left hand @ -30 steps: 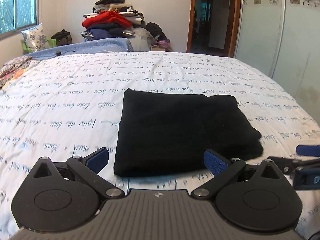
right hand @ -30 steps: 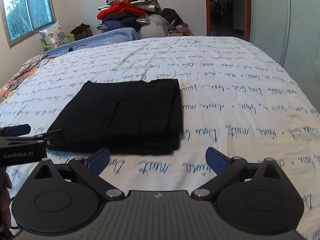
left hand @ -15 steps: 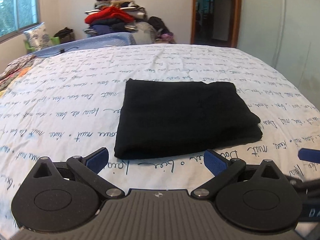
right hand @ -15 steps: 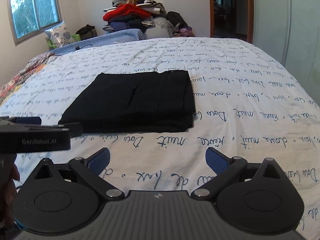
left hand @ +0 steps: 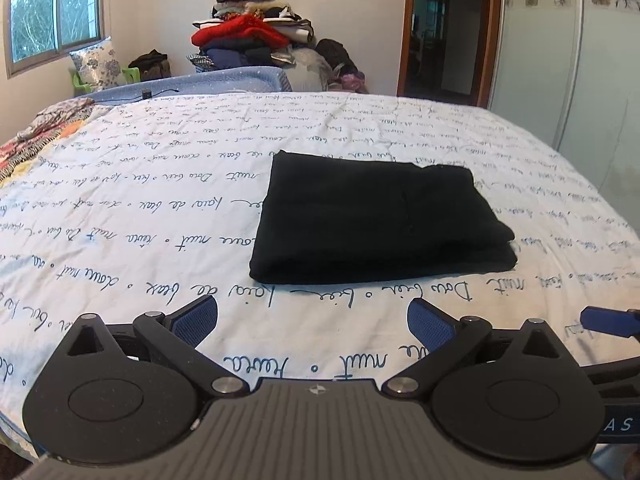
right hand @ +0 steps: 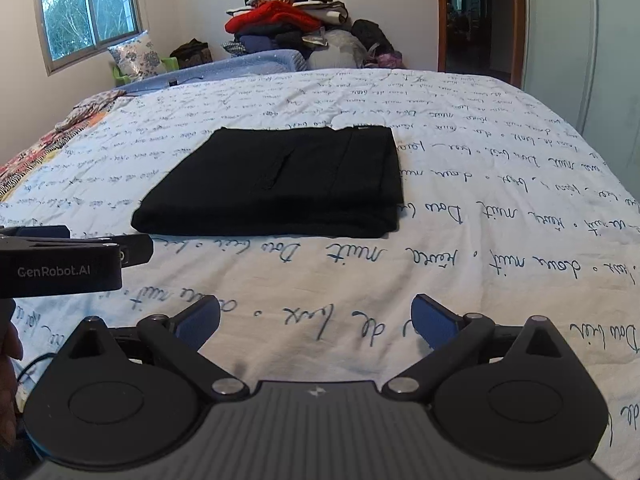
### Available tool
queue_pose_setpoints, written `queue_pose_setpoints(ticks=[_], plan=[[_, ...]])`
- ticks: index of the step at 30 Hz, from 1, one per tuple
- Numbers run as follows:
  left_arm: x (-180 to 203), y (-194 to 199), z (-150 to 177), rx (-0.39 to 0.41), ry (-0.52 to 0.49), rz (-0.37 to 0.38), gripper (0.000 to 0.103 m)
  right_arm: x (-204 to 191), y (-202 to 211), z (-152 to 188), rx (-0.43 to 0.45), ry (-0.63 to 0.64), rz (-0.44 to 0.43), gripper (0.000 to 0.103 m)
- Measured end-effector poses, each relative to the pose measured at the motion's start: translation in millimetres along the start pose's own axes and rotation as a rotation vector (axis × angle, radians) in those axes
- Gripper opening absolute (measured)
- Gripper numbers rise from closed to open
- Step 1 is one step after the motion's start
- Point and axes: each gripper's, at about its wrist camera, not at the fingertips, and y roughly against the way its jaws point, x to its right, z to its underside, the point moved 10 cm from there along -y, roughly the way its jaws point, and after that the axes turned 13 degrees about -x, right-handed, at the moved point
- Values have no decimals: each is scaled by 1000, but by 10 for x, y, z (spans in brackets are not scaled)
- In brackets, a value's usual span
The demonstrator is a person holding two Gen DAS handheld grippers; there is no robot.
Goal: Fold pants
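Black pants [left hand: 372, 216] lie folded into a flat rectangle in the middle of the bed [left hand: 140, 220]; the right wrist view shows the same pants [right hand: 280, 184] ahead and a little left. My left gripper [left hand: 312, 320] hangs open over the bedspread, short of the pants' near edge, with nothing between its blue pads. My right gripper [right hand: 314, 318] is likewise open and empty, farther back from the fold. The left gripper's body [right hand: 60, 256] pokes in at the left of the right wrist view, and one blue fingertip of the right gripper [left hand: 608, 322] shows at the right of the left wrist view.
A pile of clothes [left hand: 248, 36] rises behind the far end of the bed, beside a blue padded board [left hand: 192, 86]. A patterned blanket [left hand: 28, 148] lies at the bed's left edge. A doorway [left hand: 444, 28] and wardrobe doors [left hand: 568, 60] stand to the right. A hand [right hand: 8, 380] shows low left.
Both grippers have drawn back toward the near edge of the bed and away from the folded pants, which lie as before. Both stay open.
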Motion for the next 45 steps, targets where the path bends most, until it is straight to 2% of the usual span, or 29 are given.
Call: queue_pose_setpoints(ticks=[15,23,31,34,39,45], plan=[[-100,367,89,73,22,78,102,-119,322,37,63,-18,54,102],[-68,502,240,49,-13,95,102,-145,437,214,70,-41,52,102],[-114,819,299,123,-1,94,103,-194,666,344,111,-30,71,102],[-111,826,259,141,8,93,103,-159,711,334,127,-29,78,102],[-105,762,255,101,9,92,102,-28,674,356,117,-64,80,102],[-111,810,264,120,13,107,103,-17,660,438,109,-66,75,102]])
